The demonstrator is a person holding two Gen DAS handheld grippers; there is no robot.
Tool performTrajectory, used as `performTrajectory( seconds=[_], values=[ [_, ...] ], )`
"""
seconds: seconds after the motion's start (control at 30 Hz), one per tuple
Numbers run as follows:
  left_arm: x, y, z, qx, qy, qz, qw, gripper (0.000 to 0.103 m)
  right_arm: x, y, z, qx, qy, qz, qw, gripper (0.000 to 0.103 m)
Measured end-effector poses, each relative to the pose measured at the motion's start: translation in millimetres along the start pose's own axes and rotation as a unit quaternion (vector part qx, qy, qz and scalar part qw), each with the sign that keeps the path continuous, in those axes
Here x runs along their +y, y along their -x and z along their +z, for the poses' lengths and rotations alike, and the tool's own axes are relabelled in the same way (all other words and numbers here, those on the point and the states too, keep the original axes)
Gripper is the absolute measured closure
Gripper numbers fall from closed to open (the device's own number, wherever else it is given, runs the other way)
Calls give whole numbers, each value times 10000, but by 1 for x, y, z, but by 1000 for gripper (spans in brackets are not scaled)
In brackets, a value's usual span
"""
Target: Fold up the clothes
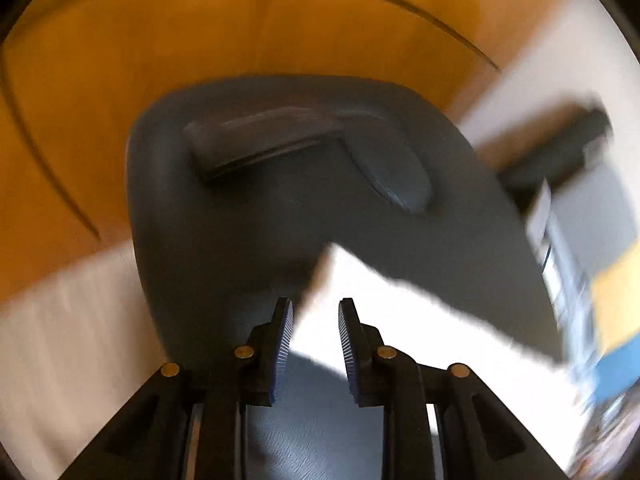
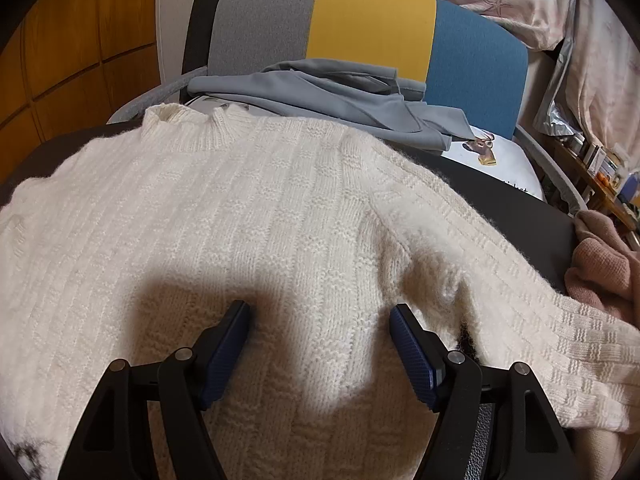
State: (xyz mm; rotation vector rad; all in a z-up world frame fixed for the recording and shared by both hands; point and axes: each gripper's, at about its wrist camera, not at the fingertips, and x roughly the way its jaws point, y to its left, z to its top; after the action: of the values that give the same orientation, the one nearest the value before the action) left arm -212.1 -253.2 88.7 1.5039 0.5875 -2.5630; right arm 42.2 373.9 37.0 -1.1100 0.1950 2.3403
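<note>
**Sweater spread flat, folding not yet begun**

The right gripper [image 2: 320, 320] has its two blue-padded fingers spread wide, and nothing is between them. It hovers over the chest of the cream-white ribbed knitted sweater [image 2: 248, 208]; whether the tips touch the wool I cannot tell. The left gripper [image 1: 316, 320] has its fingers only a little apart, with a narrow gap between the pads, and it pinches nothing. Under it I see a bright white edge, too overexposed to name with certainty, and a dark grey-blue surface [image 1: 280, 240].

The sweater lies on the dark table top [image 2: 520, 208], front up, collar away from the camera. One sleeve stretches out to the right side, toward a pink knitted cloth [image 2: 600, 264]. No part of the body or this sleeve is turned over, so I judge that the task is at its beginning: both sleeves and the body are still to fold.

Only the right wrist view shows the sweater clearly, together with a chair with a grey, yellow and blue back [image 2: 372, 36] and a grey garment [image 2: 340, 96] lying on it. The left wrist view is blurred; it alone shows the orange-brown wooden panels [image 1: 200, 32] widely and the state of the left fingers.
</note>
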Motion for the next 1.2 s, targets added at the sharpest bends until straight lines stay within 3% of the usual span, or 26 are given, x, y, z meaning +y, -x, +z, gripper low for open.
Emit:
performTrajectory(
  seconds=[0.07,0.13,0.17,0.23,0.37,0.43,0.53,0.63,0.77,0.97,1.13,1.2],
  values=[
    [-43,9,-29,-14,-790,-212,9966,80,0,0,0,0,2,2,10000,30],
    [-87,18,-60,-21,-1553,-467,9868,80,0,0,0,3,4,1,10000,30],
    [-114,23,-82,3,-1842,-769,9799,80,0,0,0,5,6,1,10000,30],
    [-177,36,-135,79,-2514,-1498,9562,80,0,0,1,22,9,12,10000,29],
    [-259,51,-221,129,-3198,-2224,9209,80,-1,-1,1,47,-12,46,10000,25],
    [-285,41,-251,303,-3313,-2247,9159,80,1,0,1,56,27,-24,10000,21],
    [-324,3,-280,502,-3773,-1966,9036,80,3,-1,2,103,62,-240,9996,5],
    [-304,14,-310,-130,-4067,-1917,8931,77,-10,-5,4,289,-259,-8,9992,0],
    [-276,17,-307,78,-3730,-2381,8967,77,-22,-9,5,385,-477,339,9975,0],
    [-284,-11,-289,451,-3077,-3039,9005,77,-24,-9,11,555,-468,407,9965,0],
    [-291,-22,-289,381,-3129,-2992,9006,77,-29,7,1,538,-298,829,9947,0],
    [-294,-24,-289,363,-3170,-2973,8999,77,-38,25,-8,313,-435,1105,9924,0]
  ],
)
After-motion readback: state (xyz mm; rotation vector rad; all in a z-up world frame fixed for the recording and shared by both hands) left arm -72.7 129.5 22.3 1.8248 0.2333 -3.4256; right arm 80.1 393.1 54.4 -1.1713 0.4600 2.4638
